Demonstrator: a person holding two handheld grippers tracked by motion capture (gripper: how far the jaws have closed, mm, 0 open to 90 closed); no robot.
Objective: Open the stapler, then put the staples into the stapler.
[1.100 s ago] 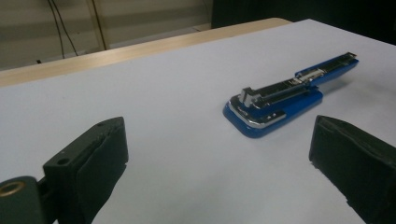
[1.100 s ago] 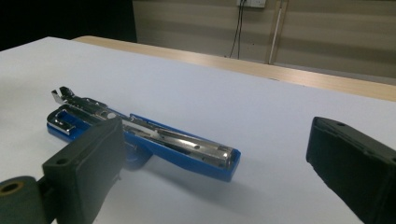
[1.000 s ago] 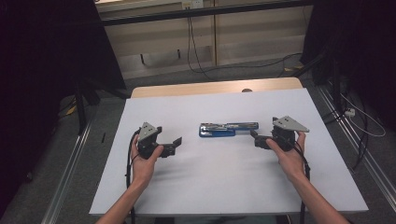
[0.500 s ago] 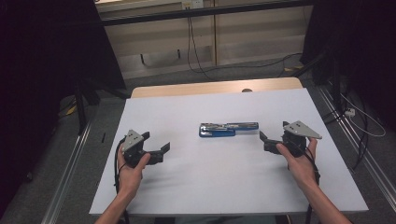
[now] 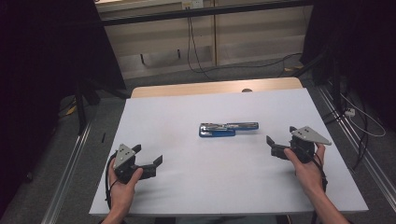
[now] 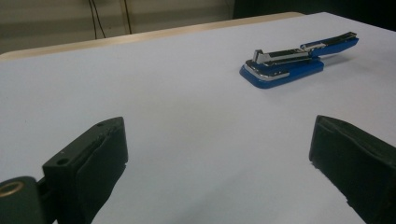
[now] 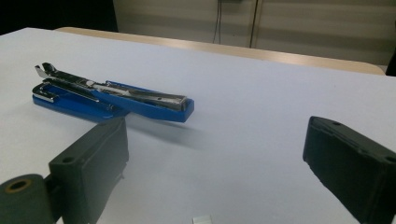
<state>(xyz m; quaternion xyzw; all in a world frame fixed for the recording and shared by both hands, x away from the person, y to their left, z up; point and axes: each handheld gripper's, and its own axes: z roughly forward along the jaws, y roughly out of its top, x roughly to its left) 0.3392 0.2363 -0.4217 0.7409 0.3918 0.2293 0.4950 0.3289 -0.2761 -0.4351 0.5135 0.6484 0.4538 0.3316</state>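
Stapler on table mid-centre; left gripper near-left; right gripper right, both apart.

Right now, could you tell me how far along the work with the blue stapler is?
The blue stapler lies swung open on the white table, its metal staple track showing. Nothing is in hand: the left gripper and right gripper are both open, well apart from it. Whether staples are loaded cannot be seen; closing it remains.
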